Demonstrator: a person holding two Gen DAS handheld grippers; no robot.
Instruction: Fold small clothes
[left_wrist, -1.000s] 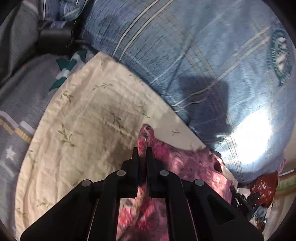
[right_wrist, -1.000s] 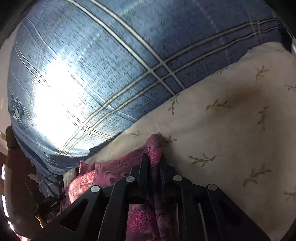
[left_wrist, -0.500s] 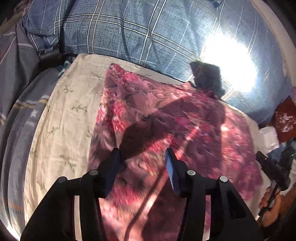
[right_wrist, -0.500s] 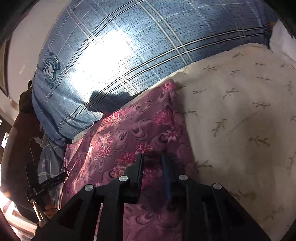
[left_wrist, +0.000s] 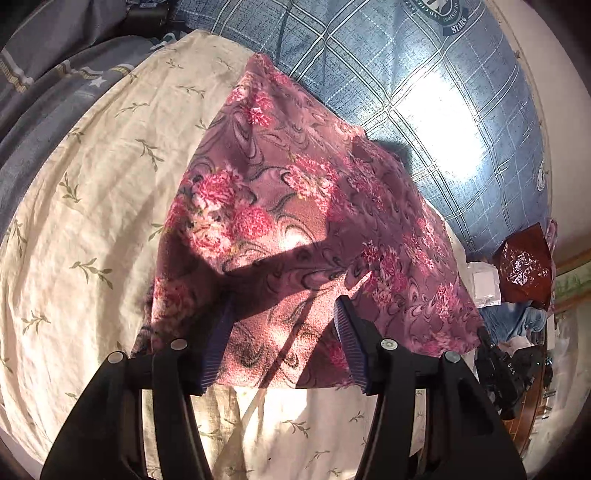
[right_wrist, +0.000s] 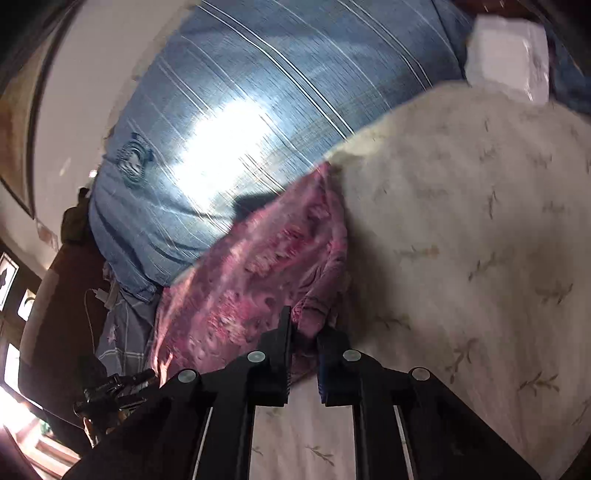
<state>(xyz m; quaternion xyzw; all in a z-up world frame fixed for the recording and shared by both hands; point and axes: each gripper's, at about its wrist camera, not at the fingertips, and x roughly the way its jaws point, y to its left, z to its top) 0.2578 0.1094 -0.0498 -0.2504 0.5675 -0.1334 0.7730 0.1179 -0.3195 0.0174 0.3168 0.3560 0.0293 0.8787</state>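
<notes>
Now both grippers are backing off: left gripper released wide, right gripper parted, empty. Pink floral garment lying flat at cream sheet's far edge; this fold looks done.

Right gripper above the cream leaf-print sheet, jaws slightly parted with a bunched edge of the pink floral cloth between their tips. The cloth spreads left of the gripper across the sheet. Beyond the cloth, a blue plaid cover; view blurred.
</notes>
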